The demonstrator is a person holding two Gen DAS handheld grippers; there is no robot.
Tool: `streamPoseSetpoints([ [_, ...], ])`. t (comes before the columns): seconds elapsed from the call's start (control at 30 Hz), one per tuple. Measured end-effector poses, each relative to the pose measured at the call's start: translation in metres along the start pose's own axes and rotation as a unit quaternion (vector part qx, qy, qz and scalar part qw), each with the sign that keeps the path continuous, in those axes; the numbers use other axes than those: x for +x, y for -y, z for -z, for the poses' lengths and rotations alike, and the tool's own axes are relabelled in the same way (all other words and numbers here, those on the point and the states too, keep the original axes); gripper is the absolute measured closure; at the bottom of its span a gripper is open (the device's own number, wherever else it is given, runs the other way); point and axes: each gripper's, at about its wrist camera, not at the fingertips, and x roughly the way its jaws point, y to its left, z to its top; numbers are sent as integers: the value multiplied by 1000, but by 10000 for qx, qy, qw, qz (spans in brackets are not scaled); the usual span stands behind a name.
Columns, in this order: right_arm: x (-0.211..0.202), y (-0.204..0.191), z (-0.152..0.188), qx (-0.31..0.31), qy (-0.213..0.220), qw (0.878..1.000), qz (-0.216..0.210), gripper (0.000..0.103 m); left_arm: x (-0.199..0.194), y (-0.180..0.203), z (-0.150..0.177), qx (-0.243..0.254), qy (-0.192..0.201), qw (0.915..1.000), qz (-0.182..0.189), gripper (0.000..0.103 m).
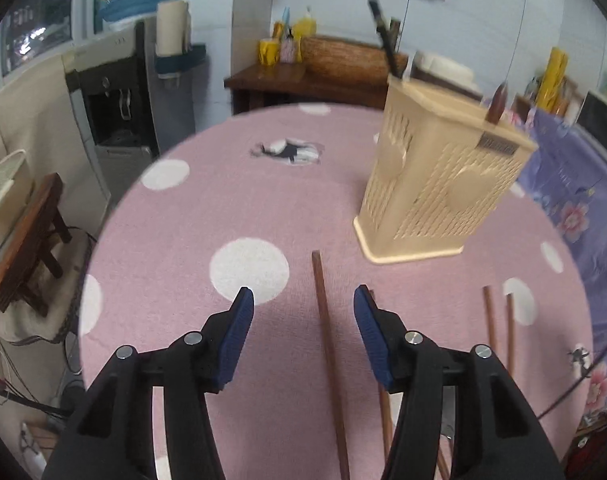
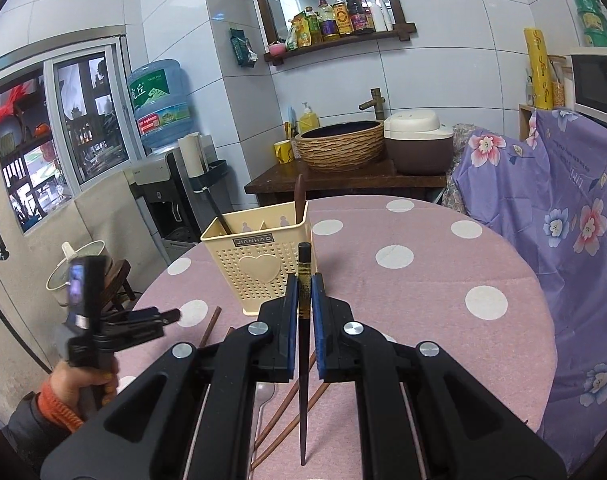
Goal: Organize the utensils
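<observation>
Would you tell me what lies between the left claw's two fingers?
In the left wrist view, a brown chopstick lies on the tablecloth between the open left claw's fingers, touching neither.

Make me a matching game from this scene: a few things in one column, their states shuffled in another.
1. black chopstick
2. cream plastic utensil holder
3. brown wooden chopstick
4. left gripper

a. lying on the pink dotted tablecloth
b. open, holding nothing
c. clamped in the right gripper
d. standing upright

Pairs: 1-c, 2-d, 3-a, 4-b
</observation>
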Motion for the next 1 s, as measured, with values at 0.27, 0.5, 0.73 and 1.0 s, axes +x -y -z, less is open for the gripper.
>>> streamPoseSetpoints([
  [0.27, -1, -5, 0, -45, 34, 10000, 22, 95, 62, 7, -7, 293, -539, 9970, -469, 60],
  [0.5, -3, -8, 1, -88, 69, 9999, 22, 95, 65, 17, -13, 394, -364, 9967, -602, 87],
  [0.73, -3, -3, 1, 24, 82, 10000, 28, 95, 66, 31, -11, 362, -254, 9967, -680, 95],
  [1.0, -3, 0, 1, 47, 118, 9999, 24, 95, 47, 27, -11, 132, -78, 9997, -204, 95],
])
